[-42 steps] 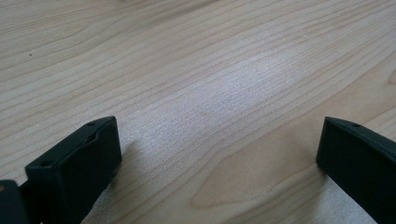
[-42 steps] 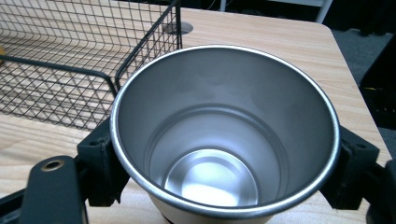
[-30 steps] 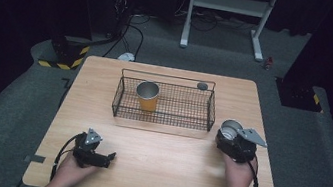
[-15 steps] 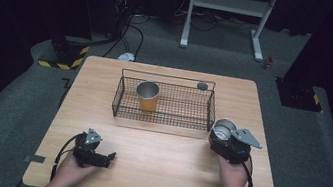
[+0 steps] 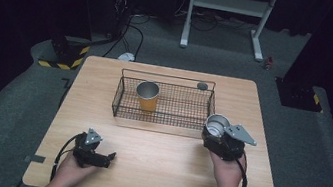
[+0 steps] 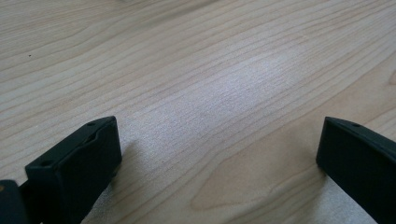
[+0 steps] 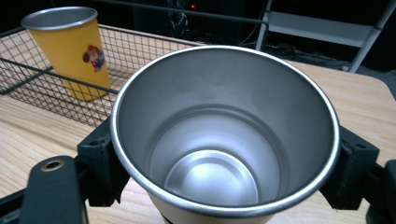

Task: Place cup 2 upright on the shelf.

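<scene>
Your right gripper [image 7: 224,154] is clamped on a steel cup [image 7: 224,135]: one black jaw presses each side of its wall just under the rolled rim. The cup is bare metal inside, empty, its mouth wide toward the camera. In the high view the cup [image 5: 216,125] sits right of center in the frame, just off the lower right corner of the wire basket [image 5: 162,118].

The basket holds a yellow cup [image 5: 147,95] standing upright in its left part, steel inside, with a small cartoon figure on its side [image 7: 95,57].

Your left gripper [image 5: 94,152] rests at the lower left of the frame, jaws spread wide apart over bare table [image 6: 196,93].
</scene>
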Available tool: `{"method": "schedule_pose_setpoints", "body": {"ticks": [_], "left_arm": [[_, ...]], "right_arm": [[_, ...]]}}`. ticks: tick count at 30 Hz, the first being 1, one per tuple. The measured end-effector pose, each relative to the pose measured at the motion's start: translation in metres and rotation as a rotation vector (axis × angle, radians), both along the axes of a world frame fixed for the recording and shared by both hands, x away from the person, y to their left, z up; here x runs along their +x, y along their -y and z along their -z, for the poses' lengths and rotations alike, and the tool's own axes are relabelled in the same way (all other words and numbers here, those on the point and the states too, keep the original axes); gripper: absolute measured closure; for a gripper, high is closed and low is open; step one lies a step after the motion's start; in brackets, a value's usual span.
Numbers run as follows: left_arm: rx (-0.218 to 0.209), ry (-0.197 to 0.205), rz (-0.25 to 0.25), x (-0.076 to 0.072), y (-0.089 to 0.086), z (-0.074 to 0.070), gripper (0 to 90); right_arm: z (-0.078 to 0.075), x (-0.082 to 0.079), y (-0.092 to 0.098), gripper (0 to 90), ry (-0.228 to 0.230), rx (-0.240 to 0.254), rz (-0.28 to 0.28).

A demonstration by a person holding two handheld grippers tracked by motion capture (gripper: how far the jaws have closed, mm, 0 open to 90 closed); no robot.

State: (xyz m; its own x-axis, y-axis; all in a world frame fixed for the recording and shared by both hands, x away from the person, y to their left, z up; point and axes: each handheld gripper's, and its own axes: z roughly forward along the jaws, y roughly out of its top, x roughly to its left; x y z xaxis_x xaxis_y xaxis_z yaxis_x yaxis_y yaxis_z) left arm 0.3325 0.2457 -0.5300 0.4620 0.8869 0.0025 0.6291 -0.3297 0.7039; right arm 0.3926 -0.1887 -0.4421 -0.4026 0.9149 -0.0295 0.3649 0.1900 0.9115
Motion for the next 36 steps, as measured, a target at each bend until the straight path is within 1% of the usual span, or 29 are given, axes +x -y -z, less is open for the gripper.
{"method": "schedule_pose_setpoints", "body": {"ticks": [6,13,14,21,25,32,36], "left_arm": [[-0.001,0.0,-0.001,0.0,0.0,0.0,0.3],[-0.001,0.002,-0.004,0.0,0.0,0.0,0.4],[-0.001,0.003,-0.004,0.0,0.0,0.0,0.4],[0.001,0.004,-0.008,-0.001,0.0,0.0,0.6],[0.002,0.003,-0.006,-0.001,0.0,0.0,0.6],[0.0,0.0,-0.004,-0.001,0.0,0.0,0.3],[0.0,0.0,-0.005,-0.001,0.0,0.0,0.3]], "right_arm": [[-0.011,0.004,-0.008,18.4,0.012,0.006,-0.013],[-0.021,0.013,-0.015,18.4,0.012,0.023,-0.011],[-0.022,0.014,-0.016,18.4,0.017,0.019,-0.014],[-0.029,0.025,-0.023,18.4,0.012,0.026,-0.011],[-0.034,0.033,-0.029,18.4,0.013,0.016,-0.012],[-0.039,0.047,-0.038,18.4,0.006,0.022,-0.005],[-0.042,0.054,-0.043,18.4,0.003,0.017,-0.003]]}}
